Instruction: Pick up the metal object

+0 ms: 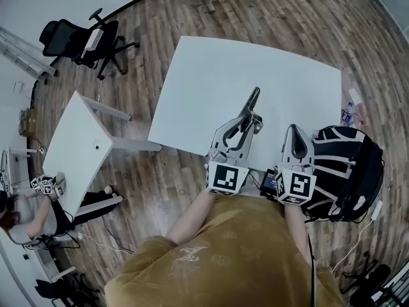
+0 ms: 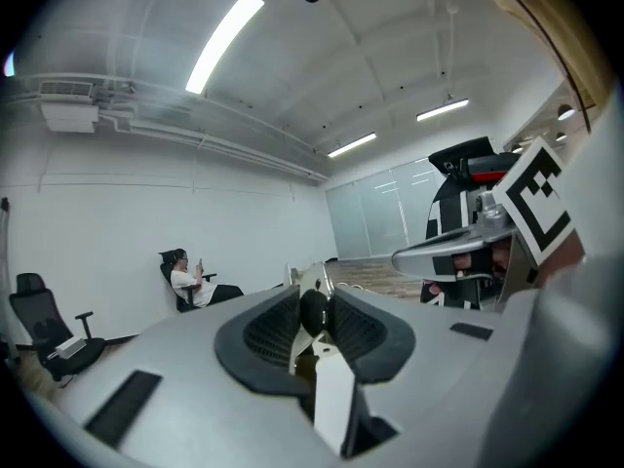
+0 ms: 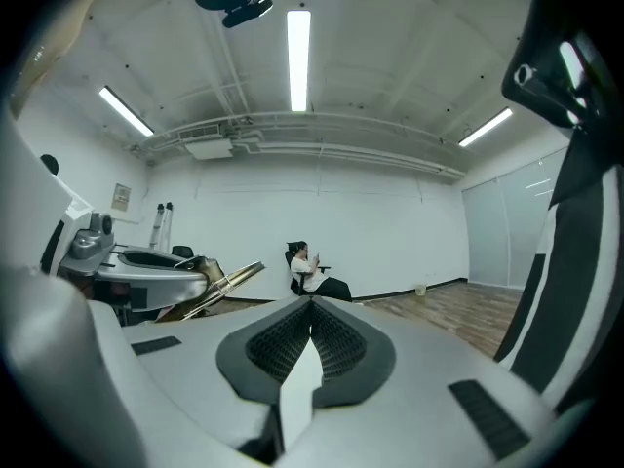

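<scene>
The slender grey metal object (image 1: 253, 101) is pinched between the closed jaws of the left gripper (image 1: 245, 121), its dark end caught between the ribbed pads and its free length pointing toward 1 o'clock above the large white table (image 1: 217, 75). At 3 o'clock from it, well clear of the object, the right gripper (image 1: 294, 130) has its jaws pressed together on nothing. By count there is one metal object, two grippers, two white tables with the smaller white table (image 1: 77, 146) at 9 o'clock, and one black backpack with white stripes (image 1: 348, 165) at 3 o'clock.
</scene>
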`<state>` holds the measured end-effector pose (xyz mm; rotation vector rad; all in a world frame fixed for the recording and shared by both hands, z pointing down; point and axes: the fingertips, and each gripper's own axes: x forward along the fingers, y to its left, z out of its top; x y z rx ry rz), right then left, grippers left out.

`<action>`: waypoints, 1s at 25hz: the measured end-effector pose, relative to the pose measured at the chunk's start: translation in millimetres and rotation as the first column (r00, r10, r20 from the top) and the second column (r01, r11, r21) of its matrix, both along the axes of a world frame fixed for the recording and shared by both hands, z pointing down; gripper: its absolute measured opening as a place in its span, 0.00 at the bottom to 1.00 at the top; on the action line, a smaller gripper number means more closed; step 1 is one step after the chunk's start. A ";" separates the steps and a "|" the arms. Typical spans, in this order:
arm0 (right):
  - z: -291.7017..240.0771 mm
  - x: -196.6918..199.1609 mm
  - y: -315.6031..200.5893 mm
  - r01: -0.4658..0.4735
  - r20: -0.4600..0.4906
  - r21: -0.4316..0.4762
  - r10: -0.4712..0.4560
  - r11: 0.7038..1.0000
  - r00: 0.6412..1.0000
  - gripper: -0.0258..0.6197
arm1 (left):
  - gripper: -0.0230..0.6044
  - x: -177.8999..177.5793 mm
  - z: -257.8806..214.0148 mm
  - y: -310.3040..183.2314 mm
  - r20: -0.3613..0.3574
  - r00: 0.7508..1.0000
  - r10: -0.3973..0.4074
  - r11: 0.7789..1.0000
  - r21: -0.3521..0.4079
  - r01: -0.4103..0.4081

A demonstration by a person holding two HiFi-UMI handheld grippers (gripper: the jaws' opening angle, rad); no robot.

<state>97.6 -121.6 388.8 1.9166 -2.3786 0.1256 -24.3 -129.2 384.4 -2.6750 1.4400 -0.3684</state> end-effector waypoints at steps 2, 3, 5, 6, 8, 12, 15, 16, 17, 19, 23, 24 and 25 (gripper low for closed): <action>-7.5 0.4 0.5 -0.004 0.006 0.021 0.004 1.000 1.000 0.05 | 0.17 -3.9 -10.2 -0.3 -0.013 1.000 -0.007 1.000 0.019 0.007; -9.9 0.1 0.7 -0.004 0.004 0.026 0.004 1.000 1.000 0.05 | 0.17 -5.6 -14.3 -0.2 -0.021 1.000 -0.011 0.999 0.031 0.011; -12.3 -0.5 0.3 -0.002 -0.003 0.030 0.003 1.000 1.000 0.05 | 0.17 -8.5 -19.7 0.5 -0.038 0.999 -0.019 0.999 0.047 0.021; -12.8 -0.9 -0.2 -0.003 -0.009 0.031 0.003 1.000 1.000 0.05 | 0.17 -9.8 -21.6 0.8 -0.041 0.999 -0.022 0.999 0.049 0.024; -13.2 -1.7 -0.8 -0.006 -0.023 0.028 0.006 1.000 1.000 0.05 | 0.17 -12.9 -24.5 1.0 -0.041 0.999 -0.025 0.999 0.046 0.027; -13.7 -1.2 -0.7 -0.012 -0.036 0.024 0.013 1.000 0.999 0.05 | 0.17 -20.0 -26.7 1.1 -0.058 0.997 -0.042 0.997 0.057 0.045; -14.2 -0.4 -1.4 -0.023 -0.050 0.023 0.024 0.999 0.998 0.05 | 0.17 -23.1 -26.2 1.8 -0.064 0.997 -0.050 0.997 0.057 0.054; -14.6 -0.4 -1.7 -0.026 -0.054 0.023 0.027 0.999 0.998 0.05 | 0.17 -23.7 -26.0 1.8 -0.063 0.997 -0.051 0.997 0.058 0.054; -15.0 -0.7 -1.9 -0.029 -0.057 0.022 0.030 0.999 0.998 0.05 | 0.17 -24.0 -26.2 1.9 -0.059 0.997 -0.049 0.997 0.058 0.053; -15.7 -1.0 -1.4 -0.032 -0.057 0.022 0.033 0.999 0.998 0.05 | 0.17 -23.9 -26.8 2.3 -0.050 0.998 -0.044 0.997 0.056 0.047; -15.0 2.0 -1.0 -0.037 -0.056 0.025 0.038 0.999 0.998 0.05 | 0.17 -21.7 -26.0 2.4 -0.048 0.998 -0.041 0.998 0.055 0.044; -14.9 2.9 -0.9 -0.038 -0.055 0.026 0.040 0.999 0.998 0.05 | 0.17 -21.2 -25.6 2.5 -0.049 0.998 -0.041 0.998 0.053 0.044; -14.9 3.6 -0.8 -0.039 -0.055 0.026 0.041 0.999 0.998 0.05 | 0.17 -20.8 -25.3 2.7 -0.049 0.998 -0.042 0.998 0.052 0.044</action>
